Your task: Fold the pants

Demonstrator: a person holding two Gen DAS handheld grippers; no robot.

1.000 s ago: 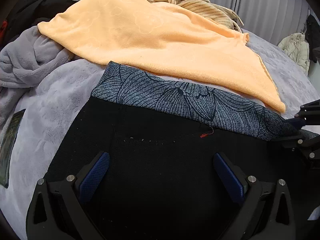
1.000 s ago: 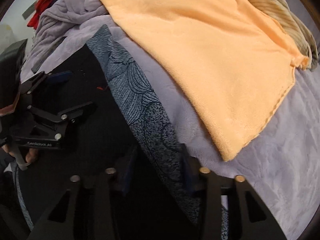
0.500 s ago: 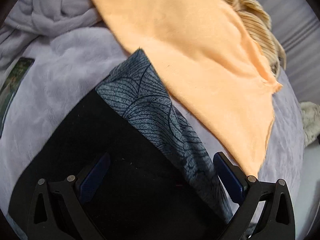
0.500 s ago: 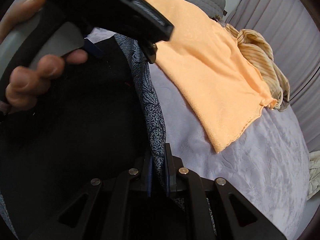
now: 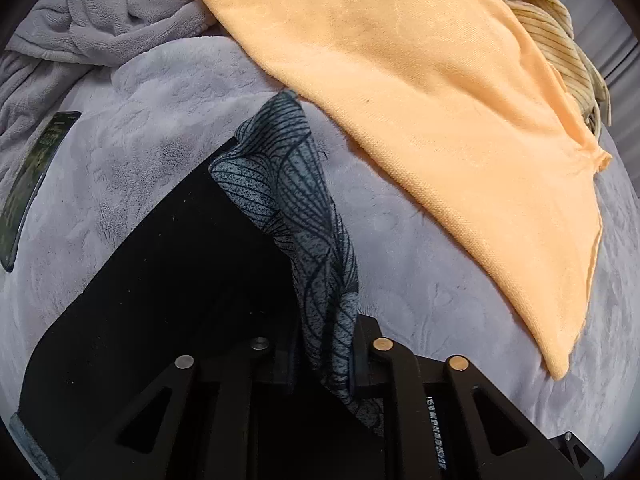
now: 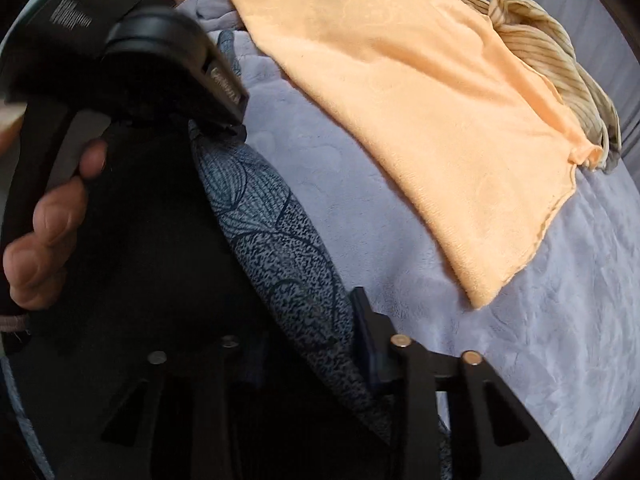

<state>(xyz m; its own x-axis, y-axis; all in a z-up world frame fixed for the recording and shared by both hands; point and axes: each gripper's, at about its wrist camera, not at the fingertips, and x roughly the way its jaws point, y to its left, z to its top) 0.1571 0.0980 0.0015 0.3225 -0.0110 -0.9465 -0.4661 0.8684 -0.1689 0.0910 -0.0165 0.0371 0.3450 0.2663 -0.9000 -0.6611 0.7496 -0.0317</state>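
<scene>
1. The pants [image 5: 168, 280] are laid on the grey blanket [image 5: 460, 280], just beside the orange towel [image 5: 420, 80]
2. The patterned waistband [image 5: 308, 208] is pinched by the left gripper [image 5: 324, 360], whose two sides are closed on it
3. The same band is squeezed by the right gripper [image 6: 312, 360] too, near the towel
4. The grabbing step looks done; next, the band should be lifted and carried over the black cloth, kept flat

A bed covered in a plush lavender-grey blanket [image 5: 460, 288] fills both views, its pile pressed with a faint pattern. Toward the head of the bed the same grey fleece lies bunched in thick folds [image 5: 104, 20]. Pale pleated curtains [image 6: 576, 4] hang behind the bed's far edge under soft, even light.
</scene>
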